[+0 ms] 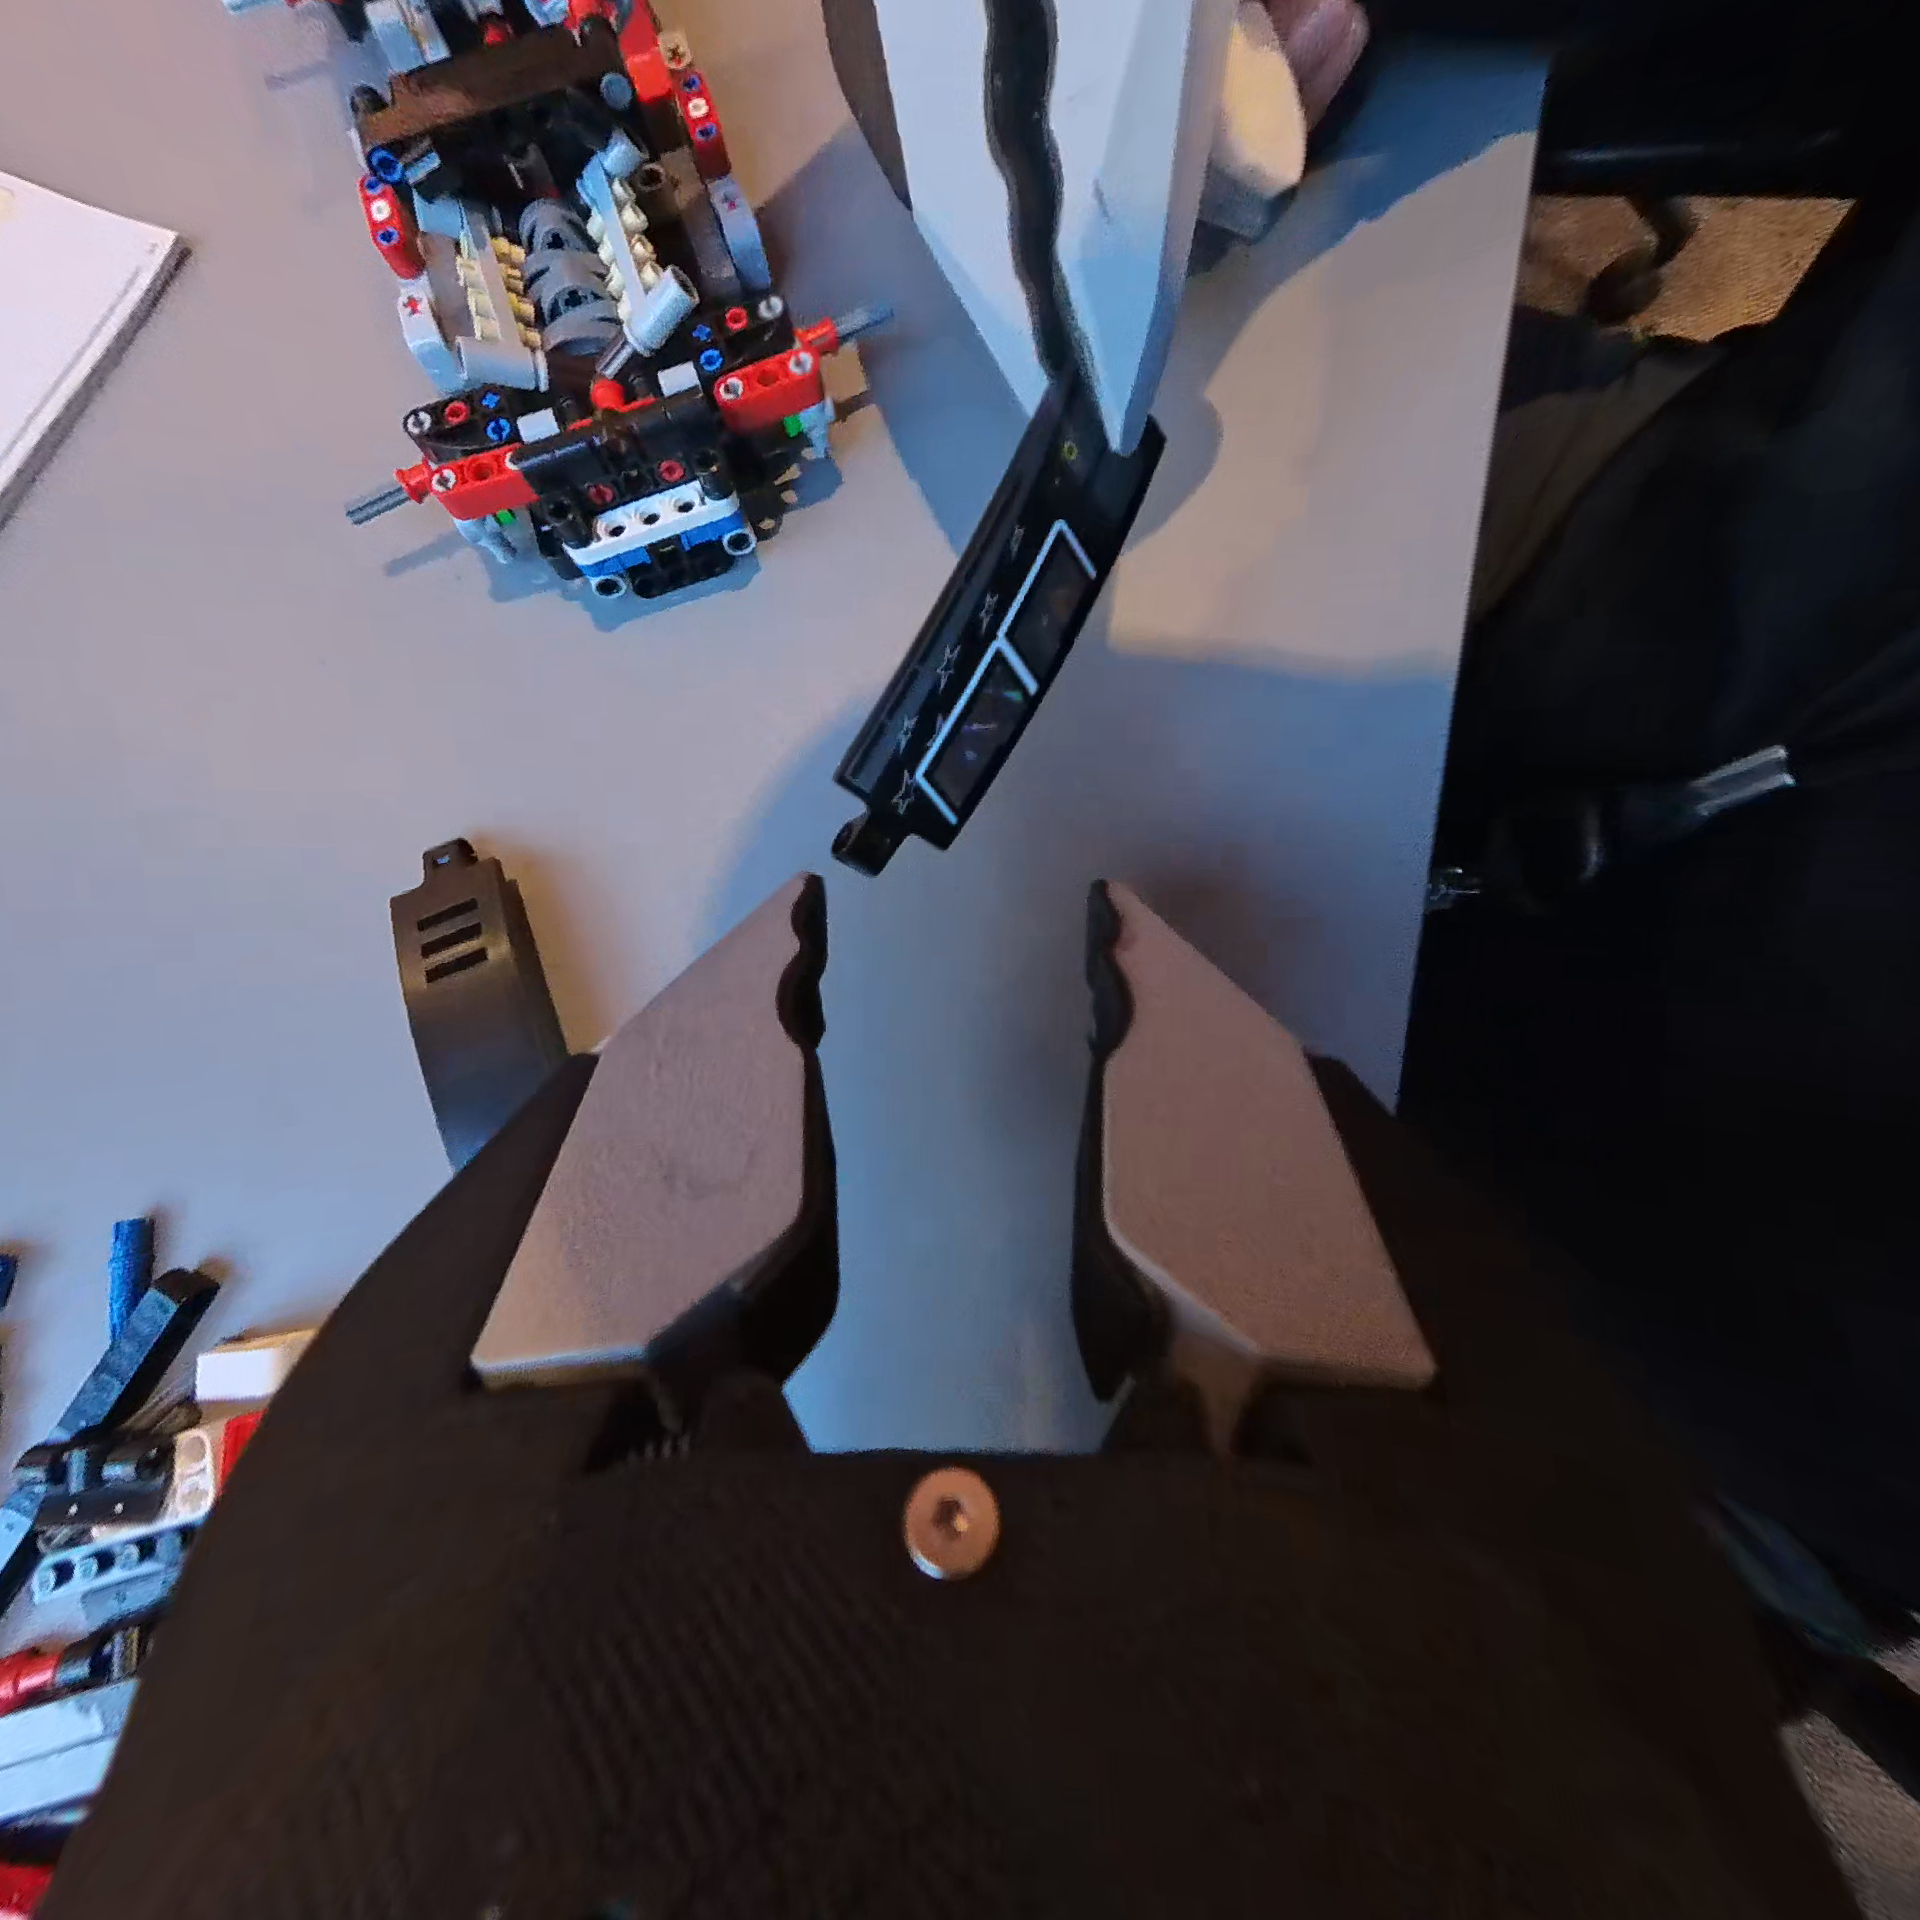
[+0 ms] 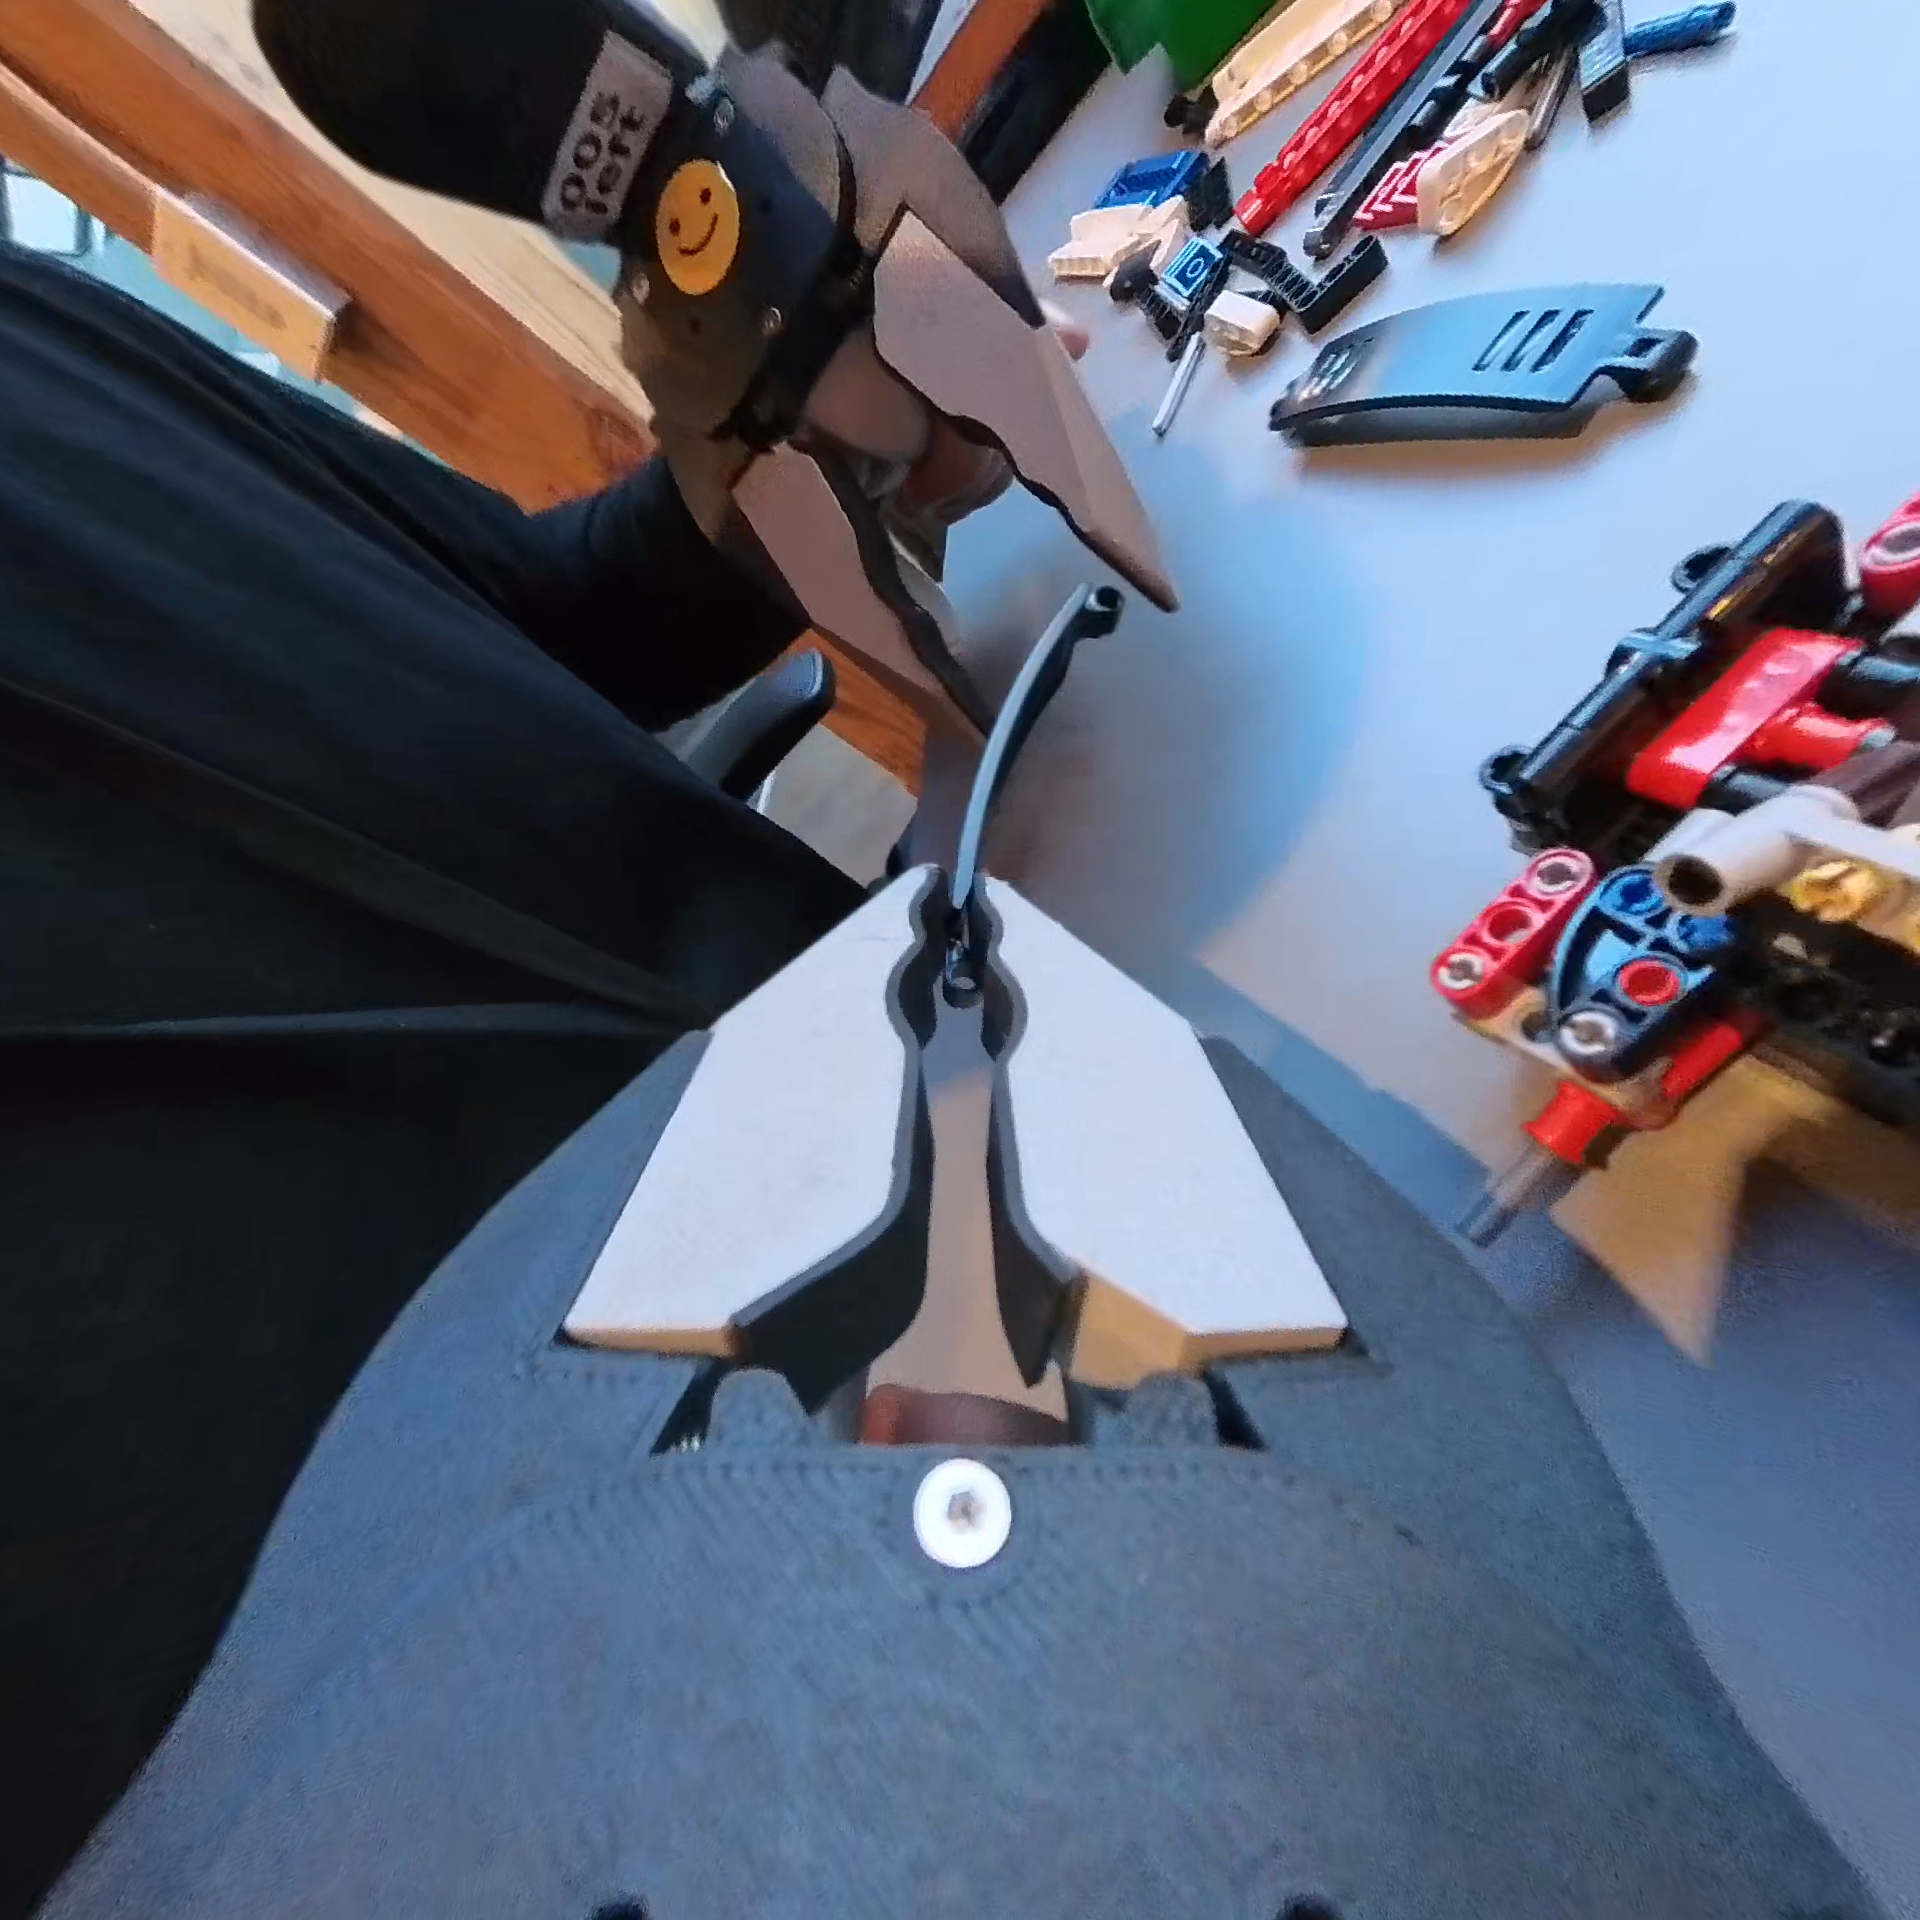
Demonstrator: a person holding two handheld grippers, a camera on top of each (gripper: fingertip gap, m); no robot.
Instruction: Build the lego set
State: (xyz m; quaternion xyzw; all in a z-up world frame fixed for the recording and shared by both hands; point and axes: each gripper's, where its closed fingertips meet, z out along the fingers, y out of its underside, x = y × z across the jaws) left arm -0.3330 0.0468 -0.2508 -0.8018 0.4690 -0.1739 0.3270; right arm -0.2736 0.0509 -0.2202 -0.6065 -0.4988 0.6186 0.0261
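Observation:
My right gripper [image 2: 956, 909] is shut on one end of a long, curved black panel [image 2: 1013, 748], seen edge-on. In the left wrist view the panel [image 1: 997, 644] shows star marks and two framed windows. It hangs from the right gripper [image 1: 1086, 410] above the table. My left gripper [image 1: 956, 904] is open and empty. The panel's free end lies just past its left fingertip [image 1: 810, 904]. The left gripper [image 2: 1070, 665] also shows in the right wrist view. The part-built red, black and grey car chassis [image 1: 582, 343] [image 2: 1714, 831] sits on the table.
A second black panel with vent slots [image 1: 468, 987] [image 2: 1475, 364] lies on the table. Loose bricks are piled at the left [image 1: 104, 1455] [image 2: 1351, 156]. A white booklet [image 1: 62, 312] lies at the far left. The table edge [image 1: 1455, 727] runs along the right, beside a person's dark clothing [image 2: 312, 727]. The tips of one gripper are about 7 centimeters away from the tips of the other.

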